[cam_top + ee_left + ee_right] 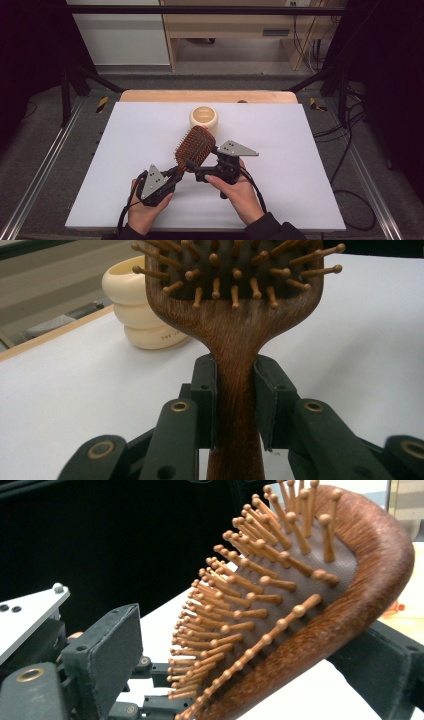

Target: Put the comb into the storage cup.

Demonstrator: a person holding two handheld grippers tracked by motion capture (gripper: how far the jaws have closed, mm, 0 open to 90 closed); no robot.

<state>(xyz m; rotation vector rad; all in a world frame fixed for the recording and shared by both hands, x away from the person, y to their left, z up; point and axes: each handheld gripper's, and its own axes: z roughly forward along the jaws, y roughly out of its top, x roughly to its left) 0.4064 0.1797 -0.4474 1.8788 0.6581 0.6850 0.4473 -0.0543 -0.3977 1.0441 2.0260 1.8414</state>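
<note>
left tool (235,405): closed on hairbrush (195,145) handle, a pad on each side of the neck just below the head; brush thereby kept off the bench and steady, prob. so the other tool can get at the head.
right tool (197,172): jaws wide apart, nothing gripped; in the right gripper view one pad (107,655) is seen on the bristle side, the other jaw behind the wooden back of the head; the back appears to rest against that jaw, contact not certain. Judged as lined up to close across the head w/o crushing the pins.
hairbrush: wooden paddle type, held tilted above the bench, head pointed away from the person twd the cup, bristles facing up and partly twd the right tool.
hands: one round each tool, just on the person's side of the brush.
cup (204,116): cream, ribbed, upright on the bench just beyond the brush head, apart from it; likely the spot the brush is meant for, as it is the only other item nearby.
bench (300,150): white sheet under brush and cup.
</note>
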